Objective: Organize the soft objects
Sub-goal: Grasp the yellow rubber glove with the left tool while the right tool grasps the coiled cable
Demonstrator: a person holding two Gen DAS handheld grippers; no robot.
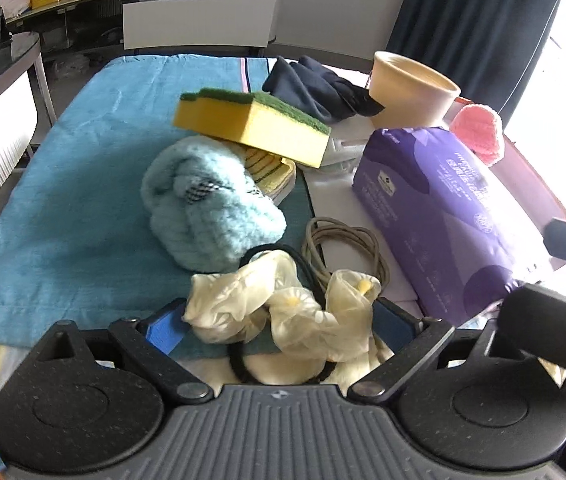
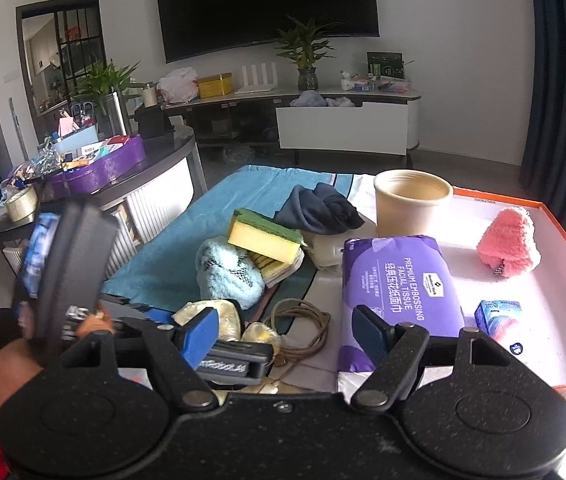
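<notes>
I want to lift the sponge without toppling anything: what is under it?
The sponge rests tilted on a striped yellow cloth stack, beside the blue fluffy slipper. What lies beneath its far side is covered.

Daylight floods in from your three o'clock, blowing out the window (image 1: 563, 92) and tray (image 2: 555, 240), while fisheye bending darkens the corners and the sponge (image 1: 251, 126) blurs slightly.
</notes>
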